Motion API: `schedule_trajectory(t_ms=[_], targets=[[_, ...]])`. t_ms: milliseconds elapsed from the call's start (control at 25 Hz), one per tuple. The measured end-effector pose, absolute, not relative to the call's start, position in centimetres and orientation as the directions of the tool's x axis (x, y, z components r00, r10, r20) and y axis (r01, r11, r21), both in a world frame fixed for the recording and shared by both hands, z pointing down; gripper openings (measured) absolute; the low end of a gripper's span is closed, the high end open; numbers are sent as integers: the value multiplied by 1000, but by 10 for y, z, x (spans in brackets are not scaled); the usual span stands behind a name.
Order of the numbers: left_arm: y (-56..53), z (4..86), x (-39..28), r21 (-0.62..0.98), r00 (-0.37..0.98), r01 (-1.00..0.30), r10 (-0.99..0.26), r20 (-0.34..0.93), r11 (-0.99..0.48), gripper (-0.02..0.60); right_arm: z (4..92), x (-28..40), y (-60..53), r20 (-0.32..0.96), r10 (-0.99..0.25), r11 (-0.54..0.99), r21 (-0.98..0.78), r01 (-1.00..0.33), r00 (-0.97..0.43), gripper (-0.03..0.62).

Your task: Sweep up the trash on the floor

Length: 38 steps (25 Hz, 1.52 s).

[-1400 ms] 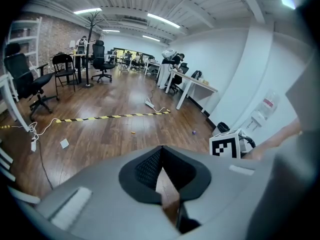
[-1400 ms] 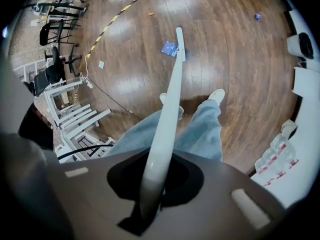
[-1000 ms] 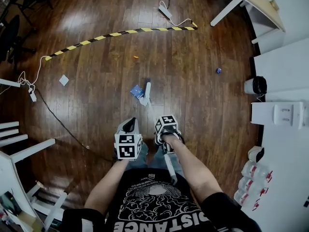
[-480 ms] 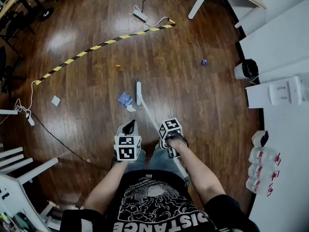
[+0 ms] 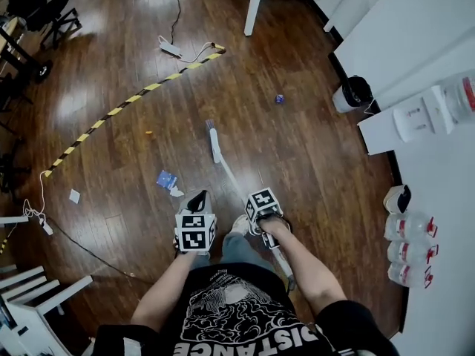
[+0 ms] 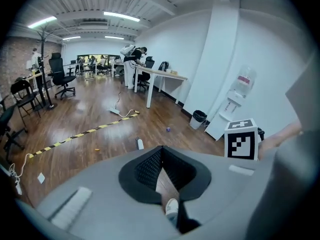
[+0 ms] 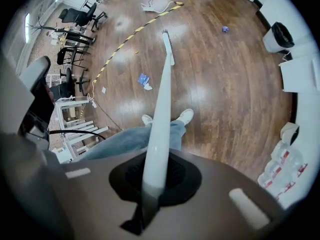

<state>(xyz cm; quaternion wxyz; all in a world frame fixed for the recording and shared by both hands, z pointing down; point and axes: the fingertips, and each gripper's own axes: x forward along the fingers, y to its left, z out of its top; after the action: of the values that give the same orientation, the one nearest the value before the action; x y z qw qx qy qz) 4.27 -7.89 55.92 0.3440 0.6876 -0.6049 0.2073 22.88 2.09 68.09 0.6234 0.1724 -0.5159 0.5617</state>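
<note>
My right gripper [image 5: 261, 215] [image 7: 155, 180] is shut on the white handle [image 7: 162, 99] of a broom. Its brush head [image 5: 214, 143] [image 7: 167, 40] rests on the wooden floor ahead of me. A blue wrapper [image 5: 166, 179] [image 7: 143, 78] with a white scrap lies to the left of the brush, apart from it. Farther off are a small blue ball [image 5: 280, 99] [image 7: 225, 29] and an orange crumb [image 5: 148, 133]. A white paper bit [image 5: 74, 196] lies at the far left. My left gripper [image 5: 197, 201] [image 6: 160, 150] is shut and holds nothing, level with the right one.
A yellow-black floor strip [image 5: 133, 99] runs to a power strip [image 5: 171, 49]. A black-lined bin [image 5: 355, 91] [image 7: 281, 34] stands by the white counter [image 5: 438, 199] on the right, with water bottles [image 5: 408, 251]. Table legs [image 5: 254, 6] stand ahead, office chairs [image 5: 30, 6] at far left.
The view has swung round and the brush head has drawn away from the blue wrapper, which now lies to its lower left. Both grippers keep their state.
</note>
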Motion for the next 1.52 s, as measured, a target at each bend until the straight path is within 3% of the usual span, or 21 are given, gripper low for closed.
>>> schedule_trajectory(t_ms=[320,800,1160,1520], targets=[[-158,540,127,206,217,-973,-701,679,-102,6,679,337,-67,877,437,245,-329,-912,-199,0],[-261,553,192,256,329,-944,-643,691,-208,6,678,394,-182,893,389,75,-274,-959,-225,0],[-357,549,195,305,413,-911,-620,668,-278,6,666,387,-259,894,396,19,-237,-971,-210,0],[-407,550,152,287,357,-933,-637,683,-215,6,667,410,-349,907,402,16,-147,-989,-128,0]])
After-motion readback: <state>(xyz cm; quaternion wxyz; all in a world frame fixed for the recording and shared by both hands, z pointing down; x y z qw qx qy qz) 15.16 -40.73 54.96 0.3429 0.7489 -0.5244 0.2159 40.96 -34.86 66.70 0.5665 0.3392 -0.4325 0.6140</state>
